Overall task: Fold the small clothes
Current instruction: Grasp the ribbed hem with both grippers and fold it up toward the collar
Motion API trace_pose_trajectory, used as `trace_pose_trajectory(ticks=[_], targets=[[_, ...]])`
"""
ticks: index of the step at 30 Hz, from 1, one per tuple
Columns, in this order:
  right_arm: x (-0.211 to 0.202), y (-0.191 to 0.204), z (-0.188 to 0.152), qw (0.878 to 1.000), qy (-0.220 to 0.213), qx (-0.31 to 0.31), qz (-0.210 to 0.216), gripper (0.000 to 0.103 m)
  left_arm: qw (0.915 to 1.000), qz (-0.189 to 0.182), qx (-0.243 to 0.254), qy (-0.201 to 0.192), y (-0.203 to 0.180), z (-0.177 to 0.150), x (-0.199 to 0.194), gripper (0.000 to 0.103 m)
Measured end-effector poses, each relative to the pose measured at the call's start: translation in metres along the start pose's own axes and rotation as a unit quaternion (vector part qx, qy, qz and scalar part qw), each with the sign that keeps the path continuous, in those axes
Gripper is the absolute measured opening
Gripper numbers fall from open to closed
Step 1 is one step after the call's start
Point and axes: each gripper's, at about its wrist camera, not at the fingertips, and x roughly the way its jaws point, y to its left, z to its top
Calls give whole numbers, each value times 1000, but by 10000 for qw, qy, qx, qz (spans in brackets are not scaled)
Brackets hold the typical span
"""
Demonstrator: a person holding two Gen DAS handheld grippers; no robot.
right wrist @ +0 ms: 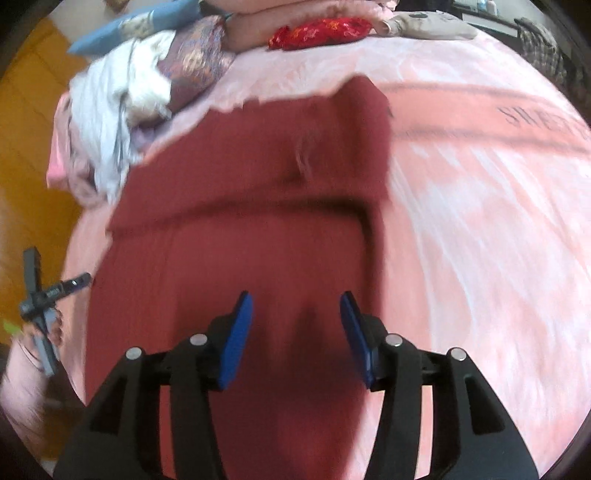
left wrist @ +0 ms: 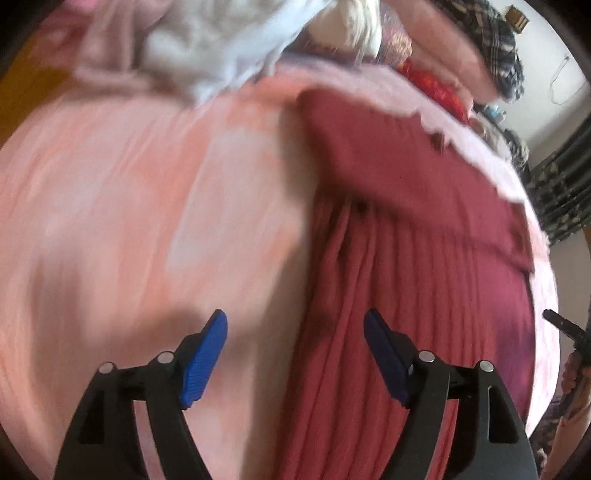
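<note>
Dark red ribbed knit garment (right wrist: 258, 229) lies spread flat on the pink patterned bedspread (right wrist: 480, 221), its far edge turned over toward the near side in one band, so a fold appears to be laid already. Both views are motion-blurred; fine detail of the hem is not readable.

Left gripper (left wrist: 295, 354): released, blue pads wide apart, nothing between them. It hangs over the garment's left edge, one pad above bedspread, the other above red cloth.

Right gripper (right wrist: 296, 338): released, pads partly apart, above the near middle of the red cloth, no fabric pinched that I can see. Contact with the cloth cannot be told.

Judgement: with both grippers empty and the fold resting by its own weight, the cloth was likely let go to settle flat. The next grasp probably needs a side edge for a crosswise fold.

Far left on the bed: heap of white and pale lilac crumpled clothes (right wrist: 110, 118), presumably awaiting folding. Far centre: small bright red patterned cushion (right wrist: 321, 31) in front of stacked pink bedding. Both stand well apart from the work area.
</note>
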Motion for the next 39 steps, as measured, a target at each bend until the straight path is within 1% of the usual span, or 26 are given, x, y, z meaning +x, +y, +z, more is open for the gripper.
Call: trace_pose_trajectory(ticks=[1, 2, 3, 4, 5, 7, 9, 11, 13, 15, 16, 18, 21, 23, 25, 27, 28, 29, 30, 31, 32, 33, 35, 39], targets=[[-8, -2, -21, 10000, 65, 6, -18, 50, 10000, 73, 13, 60, 4, -18, -3, 77], [-12, -3, -31, 9999, 105, 9, -29, 52, 9998, 152, 61, 98, 6, -33, -6, 77], [-18, -5, -50, 9998, 156, 22, -79, 54, 9996, 210, 121, 117, 7, -45, -9, 77], [-22, -5, -63, 9997, 192, 41, -135, 57, 9994, 241, 198, 139, 6, -61, -13, 77], [-28, -6, -81, 9994, 247, 60, -223, 57, 9991, 291, 246, 190, 6, -72, -14, 77], [-34, -6, -106, 9991, 321, 69, -274, 59, 9985, 374, 286, 282, 4, -94, -15, 77], [-39, -6, -134, 9987, 434, 109, -242, 61, 9982, 400, 322, 297, 2, -113, -17, 79], [-42, -4, -159, 9982, 567, 154, -125, 63, 9978, 453, 414, 238, -1, -125, -20, 81], [-42, -4, -173, 9976, 658, 206, -17, 64, 9975, 477, 470, 217, -3, -133, -22, 81], [-40, -7, -187, 9969, 748, 262, 30, 64, 9980, 420, 418, 212, -5, -139, -24, 82], [-41, -8, -189, 9968, 751, 280, 43, 64, 9982, 381, 405, 233, -6, -143, -25, 82], [-43, -11, -194, 9965, 692, 402, 233, 65, 9983, 339, 403, 247, -10, -149, -26, 82], [-45, -11, -199, 9964, 674, 402, 328, 65, 9982, 260, 451, 293, -16, -157, -26, 81], [-44, -7, -200, 9955, 706, 386, 493, 62, 9983, 194, 433, 330, -20, -163, -27, 75], [-40, -3, -202, 9945, 760, 362, 627, 61, 9986, 146, 379, 345, -23, -167, -27, 68], [-38, -1, -204, 9943, 767, 316, 669, 55, 9990, 72, 271, 350, -24, -170, -28, 58], [-37, -1, -205, 9936, 767, 359, 750, 47, 9991, -3, 221, 365, -24, -173, -29, 55], [-36, -2, -205, 9926, 775, 413, 839, 33, 9991, -68, 181, 380, -24, -174, -29, 46], [-33, -2, -206, 9911, 800, 461, 956, 25, 9990, -148, 120, 399, -24, -174, -28, 35], [-31, -2, -207, 9891, 842, 494, 1101, 8, 9986, -300, -13, 439, -24, -175, -27, 23], [-28, -1, -209, 9853, 915, 575, 1326, 7, 9980, -401, -115, 469, -24, -176, -27, 17], [-28, -1, -210, 9842, 913, 623, 1385, 7, 9972, -509, -220, 496, -23, -177, -26, 14], [-30, 0, -210, 9852, 850, 589, 1364, 6, 9966, -572, -343, 484, -21, -177, -27, 12], [-43, -2, -208, 9823, 675, 665, 1619, 6, 9952, -786, -451, 367, -20, -178, -40, 11]])
